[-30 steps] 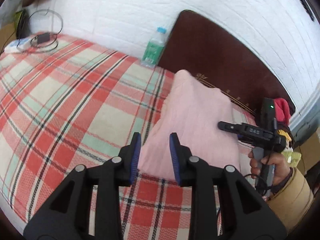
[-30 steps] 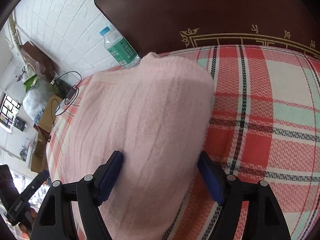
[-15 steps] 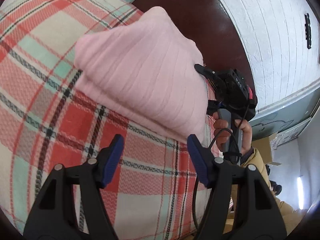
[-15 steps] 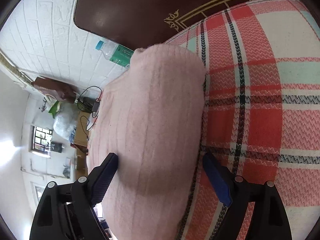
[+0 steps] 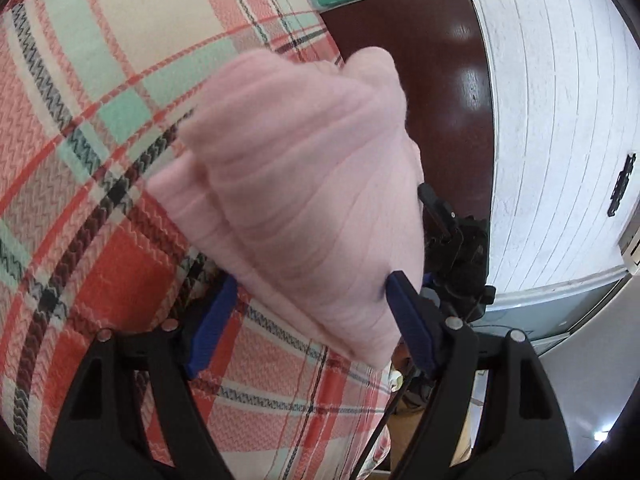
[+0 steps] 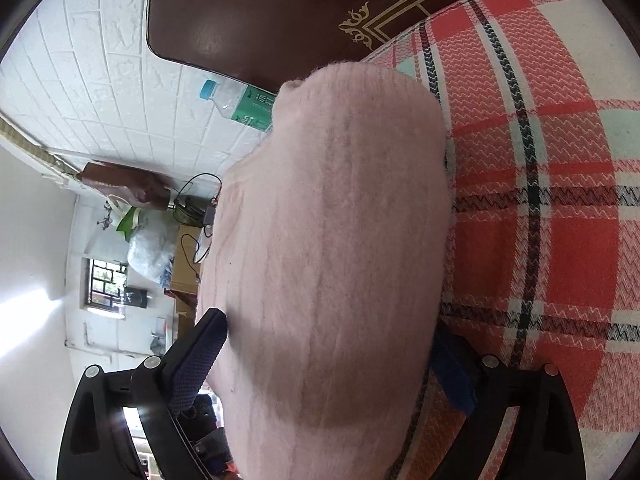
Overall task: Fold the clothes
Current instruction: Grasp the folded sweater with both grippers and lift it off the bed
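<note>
The left claw [image 5: 310,316] stands with its jaws spreading wider, and the near edge of the folded pink sweater [image 5: 304,200] lies between the blue pads; the right-hand pad sits just beside the knit, the left-hand pad is partly hidden under the fold, and I cannot tell whether either presses on it. The right claw [image 6: 328,364] is also widening, nearly as far as it goes, and straddles the sweater's other end, its pads standing at the two flanks of the bundle without clearly pinching it. So neither claw appears to have hold of anything.

The sweater itself lies as a thick, roughly folded bundle on the plaid bed cover [image 5: 100,240], close to the dark headboard [image 5: 440,100] and near the bed's edge, which falls away just beyond the sweater on the left claw's side.

The risks, as I judge them: a pad closing from here could catch only the top layer, so the fold peels apart when lifted. A pad could equally pinch the bed cover beneath the sweater and drag it along. If the two claws do not act together, the bundle may twist or slump. Pushed toward the bed's edge, it could slide off. The water bottle [image 6: 244,106] stands just behind the sweater by the headboard and could be knocked over.
</note>
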`<state>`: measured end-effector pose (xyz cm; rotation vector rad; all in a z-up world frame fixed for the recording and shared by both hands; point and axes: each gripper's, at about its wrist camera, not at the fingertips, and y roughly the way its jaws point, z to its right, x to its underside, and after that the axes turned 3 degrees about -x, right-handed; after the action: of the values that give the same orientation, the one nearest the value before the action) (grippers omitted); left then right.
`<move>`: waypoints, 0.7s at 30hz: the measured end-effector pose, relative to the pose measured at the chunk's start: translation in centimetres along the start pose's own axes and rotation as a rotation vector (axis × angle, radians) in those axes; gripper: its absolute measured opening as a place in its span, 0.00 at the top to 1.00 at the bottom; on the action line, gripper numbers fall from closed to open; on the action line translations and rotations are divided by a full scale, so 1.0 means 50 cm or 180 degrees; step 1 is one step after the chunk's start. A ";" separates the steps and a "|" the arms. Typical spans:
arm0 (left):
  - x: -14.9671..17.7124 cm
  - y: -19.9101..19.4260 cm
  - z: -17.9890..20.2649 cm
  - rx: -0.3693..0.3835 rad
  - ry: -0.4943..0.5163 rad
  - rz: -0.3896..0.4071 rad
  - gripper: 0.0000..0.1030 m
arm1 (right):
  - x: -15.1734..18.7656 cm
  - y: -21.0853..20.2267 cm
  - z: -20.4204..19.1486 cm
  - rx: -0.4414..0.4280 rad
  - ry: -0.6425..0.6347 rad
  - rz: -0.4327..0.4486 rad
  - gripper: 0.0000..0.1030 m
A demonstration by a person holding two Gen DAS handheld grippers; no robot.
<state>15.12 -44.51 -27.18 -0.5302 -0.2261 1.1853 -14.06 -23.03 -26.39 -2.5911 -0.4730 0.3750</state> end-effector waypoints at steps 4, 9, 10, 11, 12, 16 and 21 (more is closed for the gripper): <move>-0.014 0.011 0.003 0.0032 -0.0038 0.0057 0.24 | -0.009 0.017 -0.010 -0.0010 -0.0014 0.0008 0.00; -0.026 0.017 0.009 0.0013 0.0018 0.0021 0.49 | -0.006 0.022 -0.024 0.0115 -0.0196 0.0014 0.34; -0.031 0.016 0.007 0.0023 0.0023 -0.0002 0.56 | -0.004 0.017 -0.025 0.0101 -0.0207 0.0022 0.38; -0.035 0.013 0.007 0.0044 0.0031 -0.0012 0.60 | -0.002 0.012 -0.027 0.0077 -0.0208 0.0027 0.45; -0.038 0.009 0.008 0.0071 0.0045 -0.0015 0.62 | 0.000 0.007 -0.028 0.0053 -0.0209 0.0032 0.48; -0.046 -0.029 0.045 0.0154 0.0284 0.0069 0.65 | 0.008 -0.017 -0.062 -0.0203 -0.0190 0.0111 0.51; -0.072 -0.124 0.096 0.0285 0.0549 0.0240 0.65 | 0.016 -0.028 -0.154 -0.0504 -0.0293 0.0190 0.52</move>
<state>16.78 -48.21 -19.57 -0.5629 -0.0055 1.2094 -11.10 -24.66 -19.30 -2.7552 -0.4752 0.4974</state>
